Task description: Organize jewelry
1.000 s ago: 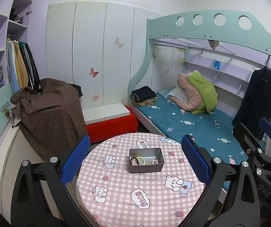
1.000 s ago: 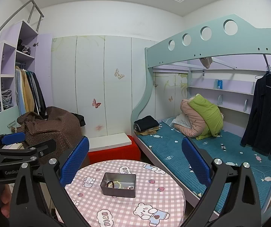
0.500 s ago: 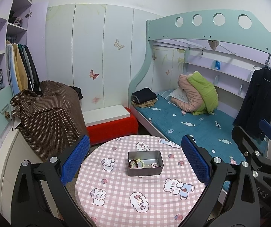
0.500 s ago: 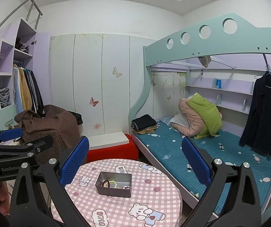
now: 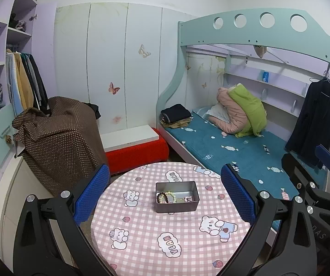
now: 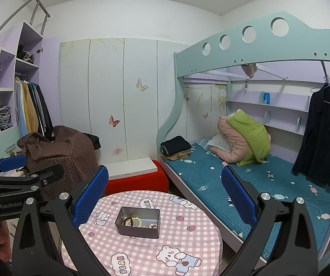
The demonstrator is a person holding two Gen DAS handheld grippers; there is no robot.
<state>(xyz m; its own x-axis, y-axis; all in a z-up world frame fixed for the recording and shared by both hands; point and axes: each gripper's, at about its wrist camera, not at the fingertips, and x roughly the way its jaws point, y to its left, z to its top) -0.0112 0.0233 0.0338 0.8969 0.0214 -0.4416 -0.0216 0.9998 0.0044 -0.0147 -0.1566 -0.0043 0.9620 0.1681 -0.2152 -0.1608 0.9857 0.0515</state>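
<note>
Round checked table (image 5: 142, 234), grey tray (image 5: 176, 204) mid-top, both grippers (image 5: 165, 193) (image 6: 165, 193) wide, well above

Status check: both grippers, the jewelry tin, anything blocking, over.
Left gripper open, right gripper open, both empty above the table. Gray tin holds bead bracelets. Nothing blocking the tin.
</note>
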